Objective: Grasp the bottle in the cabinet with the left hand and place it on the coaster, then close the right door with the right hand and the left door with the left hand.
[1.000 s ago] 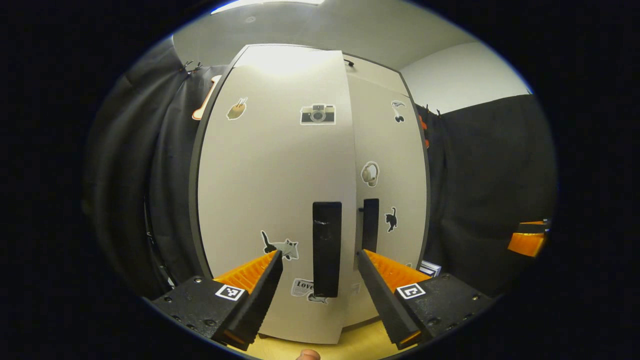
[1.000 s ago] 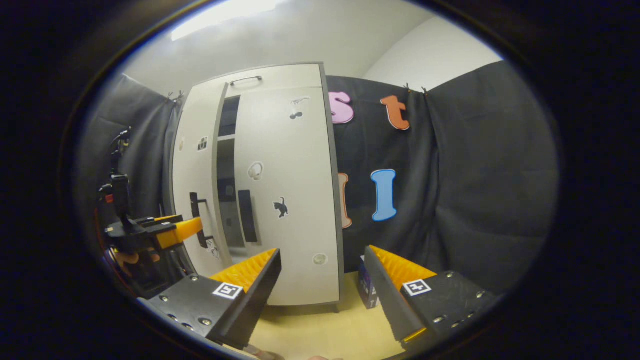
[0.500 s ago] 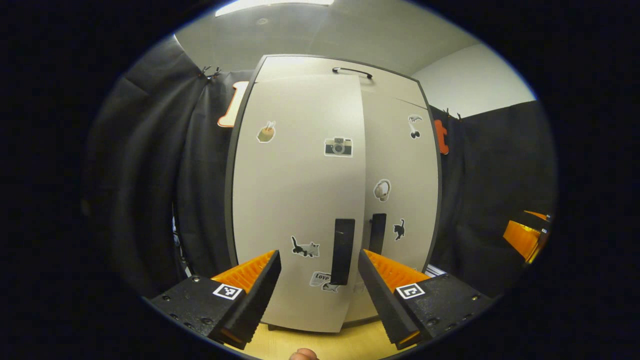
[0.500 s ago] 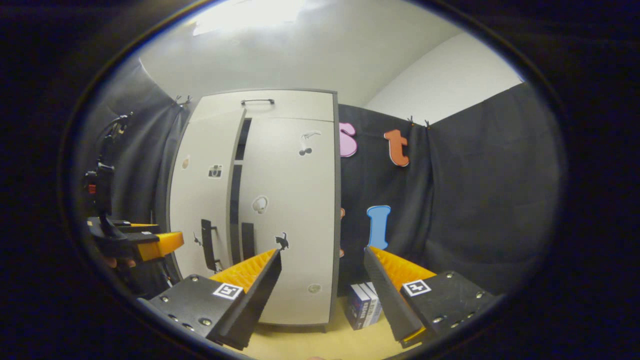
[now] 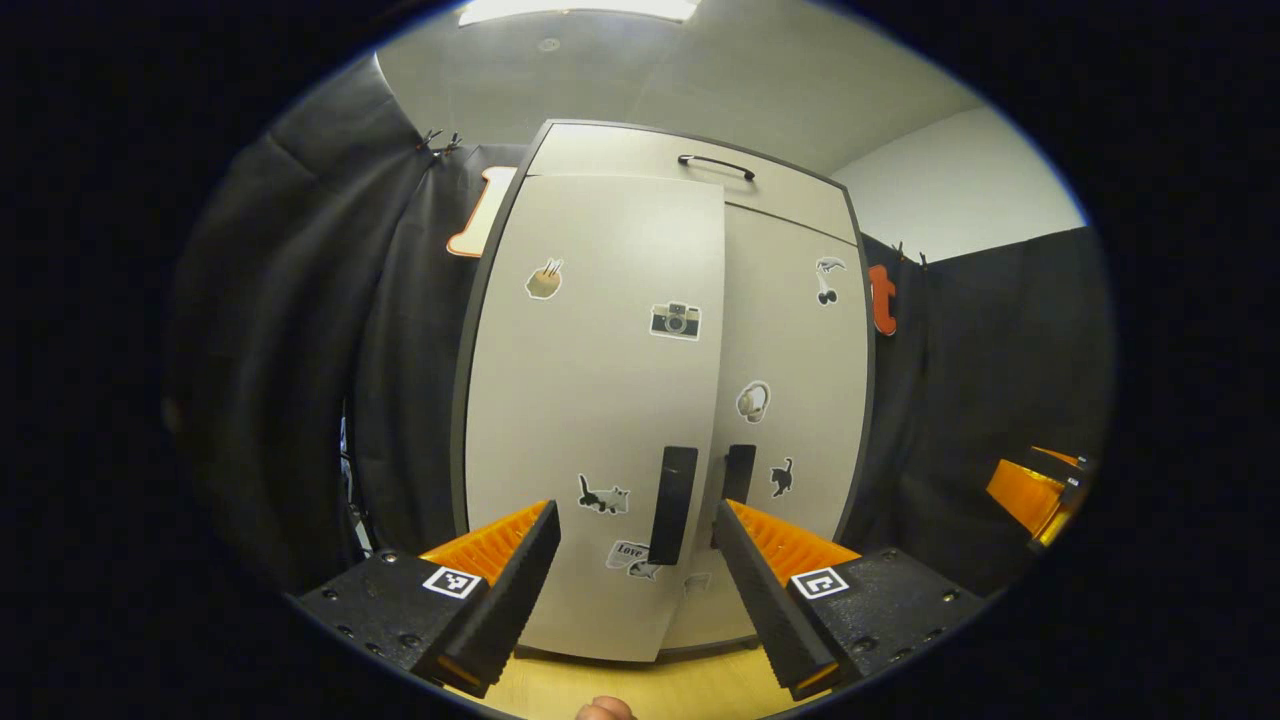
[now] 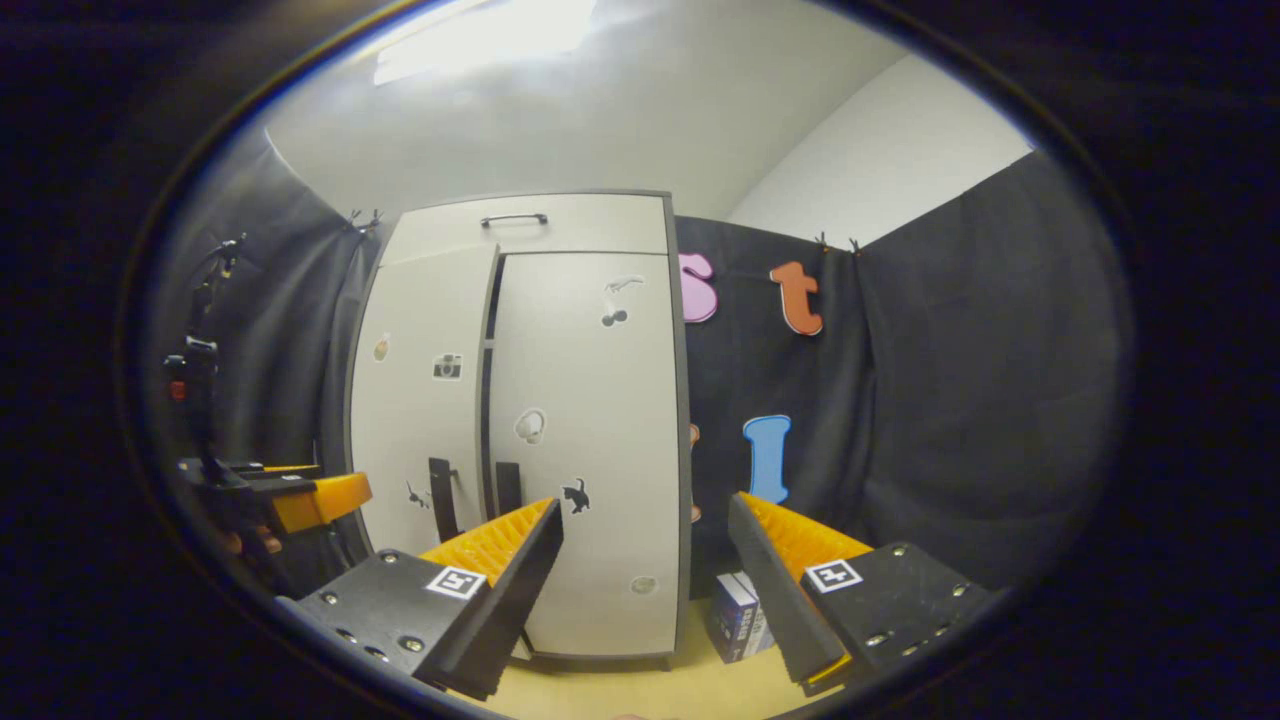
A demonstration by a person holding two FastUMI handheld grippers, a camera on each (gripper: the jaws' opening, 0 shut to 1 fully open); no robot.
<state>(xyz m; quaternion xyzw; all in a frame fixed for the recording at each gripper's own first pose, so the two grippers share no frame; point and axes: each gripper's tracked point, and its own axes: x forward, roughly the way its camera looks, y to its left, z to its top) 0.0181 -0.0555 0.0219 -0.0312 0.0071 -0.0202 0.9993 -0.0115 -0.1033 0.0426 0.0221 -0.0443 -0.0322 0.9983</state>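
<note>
Left tool (image 5: 636, 520) and right tool (image 6: 646, 515), black screwed bodies, ribbed orange fingers, square black-and-white markers

blue box (image 6: 738, 622) on yellow floor (image 6: 640, 690), white wall (image 6: 880, 160)

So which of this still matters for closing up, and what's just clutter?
Job:
- left door, not quite shut, a dark gap shows beside it
- right door, shut
- left tool, open
- right tool, open

Lying about:
- blue box on the floor by the cabinet
- stickers on the doors
- top handle
</note>
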